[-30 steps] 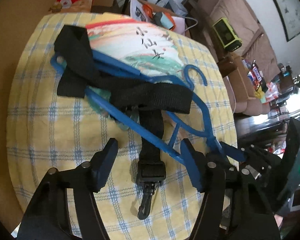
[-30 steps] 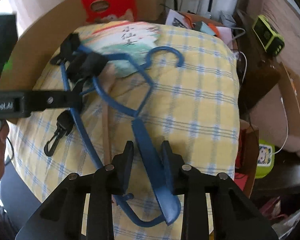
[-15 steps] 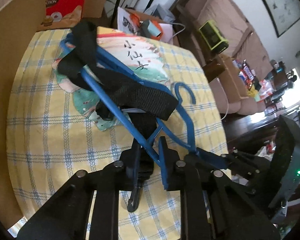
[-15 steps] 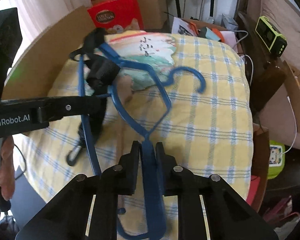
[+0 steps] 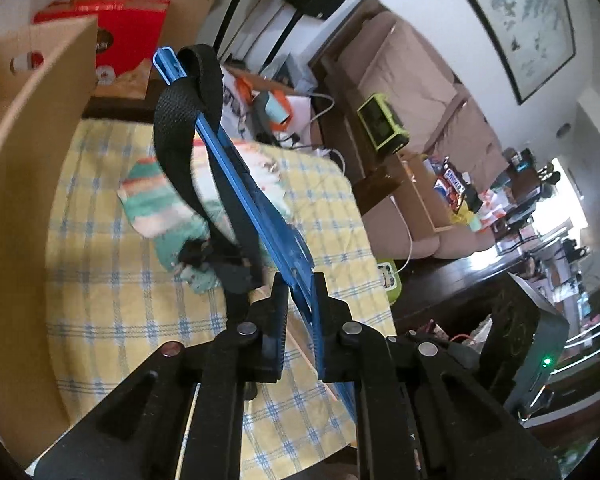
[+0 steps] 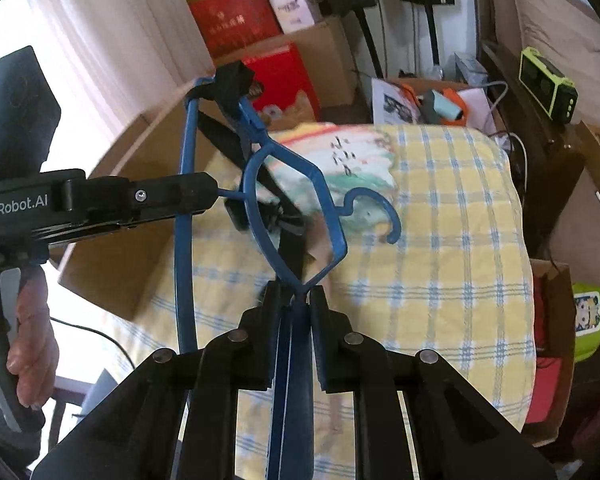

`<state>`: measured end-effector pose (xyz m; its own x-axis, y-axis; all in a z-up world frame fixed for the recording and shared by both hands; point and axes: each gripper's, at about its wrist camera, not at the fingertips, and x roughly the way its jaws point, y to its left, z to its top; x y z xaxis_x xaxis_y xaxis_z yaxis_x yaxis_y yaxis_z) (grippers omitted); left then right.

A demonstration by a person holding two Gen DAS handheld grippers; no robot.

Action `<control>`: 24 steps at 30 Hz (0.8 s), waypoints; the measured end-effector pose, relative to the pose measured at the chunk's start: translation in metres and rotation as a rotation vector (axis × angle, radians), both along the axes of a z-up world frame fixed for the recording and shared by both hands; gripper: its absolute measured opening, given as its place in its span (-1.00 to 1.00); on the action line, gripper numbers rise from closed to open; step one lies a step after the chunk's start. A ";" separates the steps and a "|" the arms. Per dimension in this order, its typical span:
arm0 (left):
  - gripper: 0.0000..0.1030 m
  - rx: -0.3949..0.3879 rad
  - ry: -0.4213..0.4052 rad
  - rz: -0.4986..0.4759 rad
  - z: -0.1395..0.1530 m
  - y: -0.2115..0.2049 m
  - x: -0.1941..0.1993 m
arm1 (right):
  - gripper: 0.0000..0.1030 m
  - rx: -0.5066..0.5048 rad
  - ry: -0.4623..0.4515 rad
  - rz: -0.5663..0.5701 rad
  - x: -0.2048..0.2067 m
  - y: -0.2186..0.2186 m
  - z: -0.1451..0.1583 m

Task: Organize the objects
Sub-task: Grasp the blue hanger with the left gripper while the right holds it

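Both grippers clamp blue hanger (image 6: 324,192), black strap (image 5: 180,128) draped over.

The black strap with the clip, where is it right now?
The black strap is draped over the blue hanger, which both the left gripper and right gripper hold above the yellow checked tablecloth.

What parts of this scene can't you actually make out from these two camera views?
- The clip end of the black strap: left wrist view, motion blur and the blue hanger hide it.
- The hanger's lower end: right wrist view, it runs between the right gripper and out at the bottom edge.
- The writing on the colourful bag: right wrist view, too small and blurred.
- The left gripper hides the checked cloth beneath it.
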<state>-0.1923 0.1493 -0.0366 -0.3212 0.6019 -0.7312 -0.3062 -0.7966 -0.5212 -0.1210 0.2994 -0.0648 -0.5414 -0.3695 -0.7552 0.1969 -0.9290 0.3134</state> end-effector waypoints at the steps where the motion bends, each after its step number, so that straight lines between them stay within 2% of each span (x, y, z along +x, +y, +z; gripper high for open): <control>1: -0.80 0.002 0.007 -0.001 0.005 -0.002 0.001 | -0.73 0.002 0.014 -0.002 0.001 -0.002 0.006; 4: -0.80 0.003 0.040 -0.001 0.024 -0.007 0.002 | -0.75 0.009 0.052 -0.002 0.003 -0.008 0.024; 5: -0.81 0.003 0.052 -0.002 0.033 -0.009 0.002 | -0.87 0.011 0.073 -0.001 0.003 -0.011 0.033; 9: -0.83 0.019 0.067 -0.007 0.055 -0.016 0.004 | -0.87 0.011 0.135 0.016 0.007 -0.020 0.063; 12: -0.90 0.022 0.085 -0.007 0.067 -0.021 0.007 | -0.87 0.024 0.144 0.027 0.006 -0.029 0.074; 13: -0.90 0.021 0.093 -0.006 0.070 -0.023 0.009 | -0.80 0.023 0.136 0.029 0.006 -0.031 0.075; 15: -1.00 0.022 0.109 -0.007 0.075 -0.025 0.012 | -0.75 0.004 0.120 0.024 0.006 -0.032 0.072; 16: -1.00 0.007 0.124 -0.003 0.077 -0.026 0.013 | -0.65 -0.003 0.113 0.016 0.006 -0.032 0.070; 17: -1.00 -0.011 0.135 -0.001 0.077 -0.026 0.014 | -0.41 -0.008 0.106 0.010 0.006 -0.032 0.067; 19: -1.00 -0.023 0.124 -0.003 0.073 -0.026 0.014 | -0.26 -0.004 0.083 -0.010 0.005 -0.031 0.056; 24: -0.99 -0.109 0.072 -0.014 0.046 -0.027 0.011 | -0.26 0.015 -0.007 -0.044 -0.004 -0.025 0.020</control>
